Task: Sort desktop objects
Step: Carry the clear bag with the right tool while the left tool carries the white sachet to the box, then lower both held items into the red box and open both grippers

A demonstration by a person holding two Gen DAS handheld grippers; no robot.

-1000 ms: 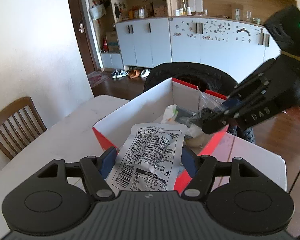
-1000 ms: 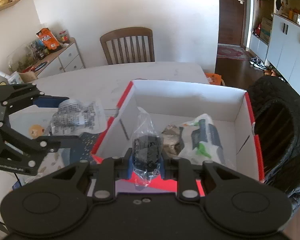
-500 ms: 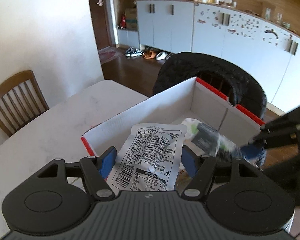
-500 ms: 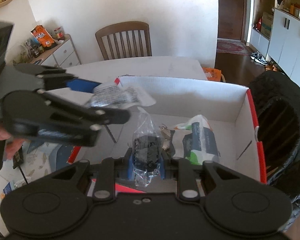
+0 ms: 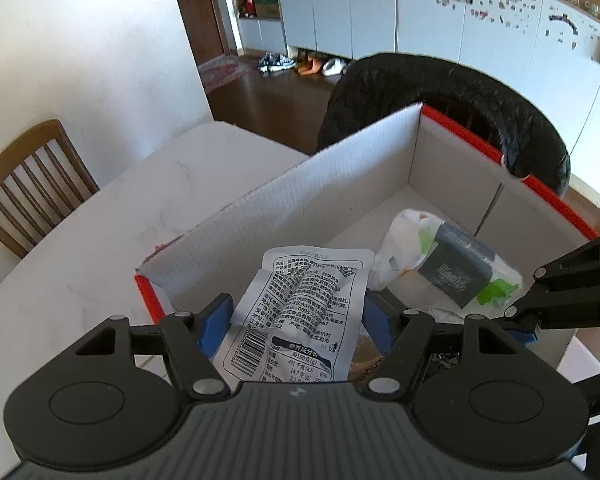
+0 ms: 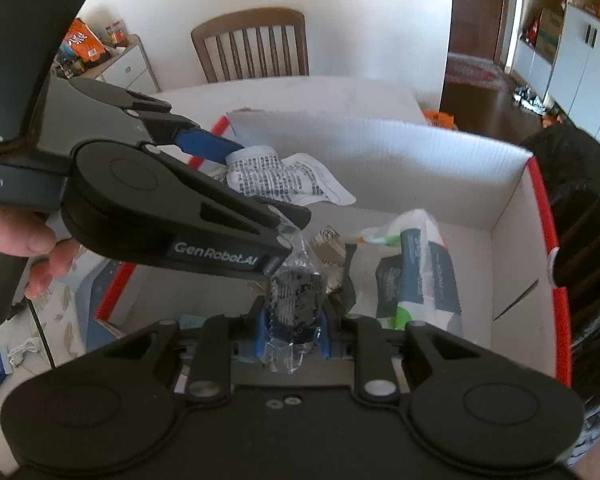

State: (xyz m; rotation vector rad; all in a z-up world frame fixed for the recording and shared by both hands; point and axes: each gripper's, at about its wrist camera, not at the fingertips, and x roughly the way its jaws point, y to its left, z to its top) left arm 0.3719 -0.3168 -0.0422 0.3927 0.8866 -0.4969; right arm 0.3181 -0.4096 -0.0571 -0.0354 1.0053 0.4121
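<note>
My left gripper (image 5: pixel 298 316) is shut on a white snack packet (image 5: pixel 300 316) with black print and holds it over the near part of a white cardboard box (image 5: pixel 284 208) with red edges. The same packet (image 6: pixel 284 180) shows in the right wrist view, sticking out past the left gripper's blue pads (image 6: pixel 204 144). My right gripper (image 6: pixel 292 320) is shut on a clear plastic bag with dark contents (image 6: pixel 296 300), also over the box (image 6: pixel 380 152). A white, grey and green packet (image 5: pixel 448 264) lies on the box floor.
The box stands on a white table (image 5: pixel 100 232). A wooden chair (image 5: pixel 28 184) is at the table's far side and a black round chair (image 5: pixel 440 92) stands behind the box. A person's hand (image 6: pixel 24 240) grips the left tool. Small items (image 6: pixel 4 364) lie on the table left of the box.
Both grippers sank toward the box with their loads. The left gripper moved in over the box, now crossing just in front of the right gripper's bag.
</note>
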